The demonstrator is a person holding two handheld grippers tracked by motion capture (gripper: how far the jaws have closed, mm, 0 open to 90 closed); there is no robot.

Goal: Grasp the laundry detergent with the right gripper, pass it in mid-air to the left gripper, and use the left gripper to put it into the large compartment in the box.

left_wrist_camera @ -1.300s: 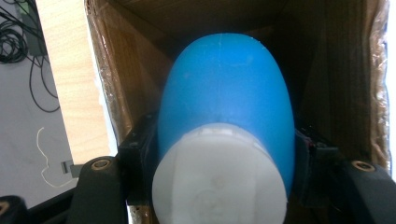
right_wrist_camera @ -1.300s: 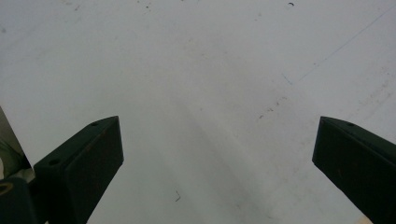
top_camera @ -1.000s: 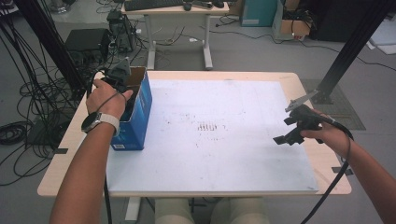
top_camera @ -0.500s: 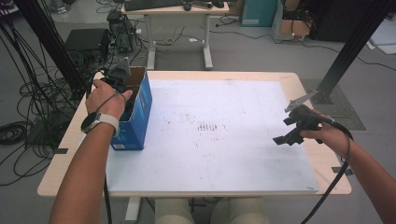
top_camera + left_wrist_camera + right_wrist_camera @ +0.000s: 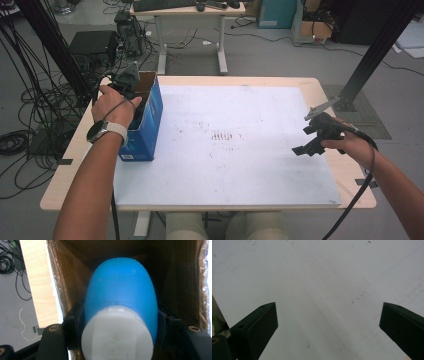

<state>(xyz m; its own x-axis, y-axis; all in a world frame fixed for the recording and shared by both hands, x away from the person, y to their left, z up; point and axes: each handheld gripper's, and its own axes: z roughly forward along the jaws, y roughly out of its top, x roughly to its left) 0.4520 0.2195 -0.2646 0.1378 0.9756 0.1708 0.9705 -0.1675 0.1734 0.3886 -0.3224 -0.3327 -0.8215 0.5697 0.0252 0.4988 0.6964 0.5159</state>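
A blue box (image 5: pixel 148 120) with an open top stands at the table's left side. My left gripper (image 5: pixel 136 96) points down into its cardboard interior (image 5: pixel 180 277). Its jaws are shut on a blue bottle with a white cap (image 5: pixel 120 310), which hangs inside the box. My right gripper (image 5: pixel 306 145) hovers over the right side of the white board (image 5: pixel 225 145). In the right gripper view its jaws stand wide open with nothing between the fingers (image 5: pixel 259 327), above bare white board (image 5: pixel 324 290).
The white board covers most of the wooden table (image 5: pixel 65 165), which shows as a rim around it. Cables (image 5: pixel 20 115) and black equipment lie on the floor to the left. A second desk (image 5: pixel 185 15) stands behind.
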